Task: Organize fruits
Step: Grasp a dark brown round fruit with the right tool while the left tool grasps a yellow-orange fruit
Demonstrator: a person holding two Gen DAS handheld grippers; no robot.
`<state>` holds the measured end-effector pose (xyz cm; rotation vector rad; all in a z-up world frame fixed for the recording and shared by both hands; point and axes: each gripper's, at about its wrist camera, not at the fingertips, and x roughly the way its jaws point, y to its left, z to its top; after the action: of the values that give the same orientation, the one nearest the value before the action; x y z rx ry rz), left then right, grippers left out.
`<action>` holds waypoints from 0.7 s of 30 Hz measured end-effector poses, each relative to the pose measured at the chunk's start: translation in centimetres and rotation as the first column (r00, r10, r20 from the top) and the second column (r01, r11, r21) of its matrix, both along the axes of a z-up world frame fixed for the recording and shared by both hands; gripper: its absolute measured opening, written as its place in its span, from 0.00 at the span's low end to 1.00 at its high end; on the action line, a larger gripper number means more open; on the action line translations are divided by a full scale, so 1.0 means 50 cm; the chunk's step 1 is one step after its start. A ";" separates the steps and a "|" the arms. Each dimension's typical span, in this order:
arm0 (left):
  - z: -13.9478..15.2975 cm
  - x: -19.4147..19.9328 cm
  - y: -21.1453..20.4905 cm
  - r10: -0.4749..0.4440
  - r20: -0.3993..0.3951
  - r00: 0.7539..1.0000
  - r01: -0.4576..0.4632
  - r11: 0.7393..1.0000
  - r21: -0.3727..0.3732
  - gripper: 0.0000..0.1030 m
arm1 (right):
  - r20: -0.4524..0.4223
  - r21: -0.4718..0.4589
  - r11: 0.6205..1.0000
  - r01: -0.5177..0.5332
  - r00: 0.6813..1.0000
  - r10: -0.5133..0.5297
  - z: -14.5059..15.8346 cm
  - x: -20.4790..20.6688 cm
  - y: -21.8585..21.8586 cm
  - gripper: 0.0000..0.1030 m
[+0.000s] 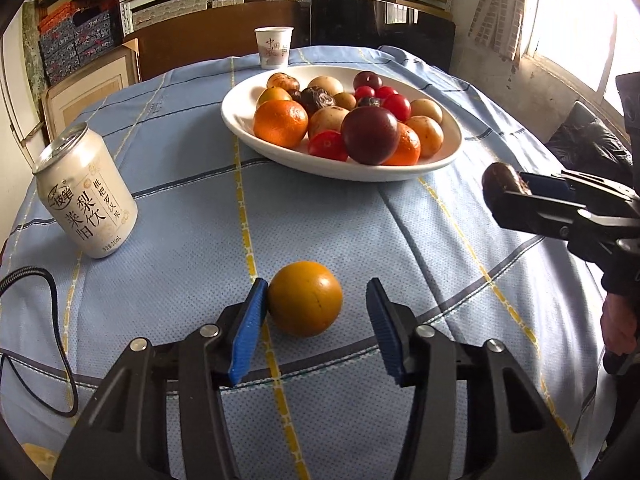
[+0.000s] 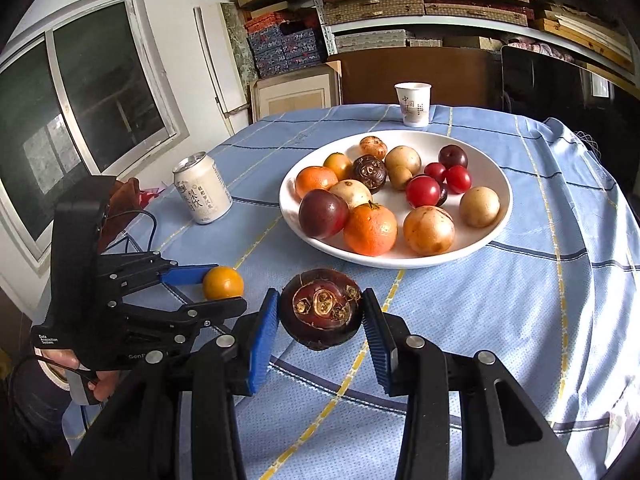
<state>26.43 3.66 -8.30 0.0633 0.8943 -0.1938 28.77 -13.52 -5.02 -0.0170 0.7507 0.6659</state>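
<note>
**Both grippers busy near the fruit plate**

Left gripper (image 1: 316, 312) is angling down at the tablecloth (image 1: 180, 184), jaws spread around a yellow-orange fruit (image 1: 305, 298) – left pad touching, right one apart. Right gripper (image 2: 320, 314) is tilting down too, pinching a dark brown fruit (image 2: 320, 308) in front of the white plate (image 2: 492, 160).

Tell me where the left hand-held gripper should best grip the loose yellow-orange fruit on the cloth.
Across its widest middle, coming down from the near side. The yellow-orange fruit is round and smooth, alone on the tablecloth, so the left hand-held gripper should probably centre first.
</note>
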 end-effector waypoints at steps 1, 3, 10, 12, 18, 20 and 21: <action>0.000 0.000 0.001 0.002 0.002 1.000 -0.002 1.000 0.001 0.47 | 0.000 0.000 1.000 0.000 1.000 0.000 0.000 0.000 0.000 0.41; 0.000 0.000 0.002 0.003 0.003 1.000 -0.003 1.000 -0.001 0.44 | 0.000 -0.003 1.000 0.001 1.000 -0.001 -0.001 -0.001 0.001 0.41; 0.000 0.001 0.007 0.010 0.009 1.000 -0.010 1.000 -0.001 0.36 | -0.010 -0.027 1.000 0.013 1.000 -0.013 -0.015 0.007 0.000 0.41; 0.001 0.000 0.008 0.008 0.010 1.000 -0.008 1.000 0.003 0.36 | -0.016 -0.032 0.999 0.019 1.000 -0.020 -0.020 0.010 0.000 0.41; 0.006 -0.003 0.012 0.013 0.019 1.000 -0.013 1.000 0.001 0.36 | -0.024 -0.041 0.999 0.024 0.999 -0.025 -0.028 0.015 0.000 0.41; 0.010 -0.006 0.012 0.015 0.029 0.999 -0.015 1.000 -0.003 0.36 | -0.016 -0.042 0.999 0.027 0.999 -0.028 -0.027 0.014 0.000 0.41; 0.013 -0.008 0.012 0.015 0.036 0.999 -0.015 1.000 -0.007 0.36 | -0.011 -0.042 0.999 0.028 1.000 -0.029 -0.026 0.013 0.000 0.41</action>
<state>26.03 4.28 -7.63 0.0543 0.8576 -0.1812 29.42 -13.52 -6.31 -0.0406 0.7748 0.6235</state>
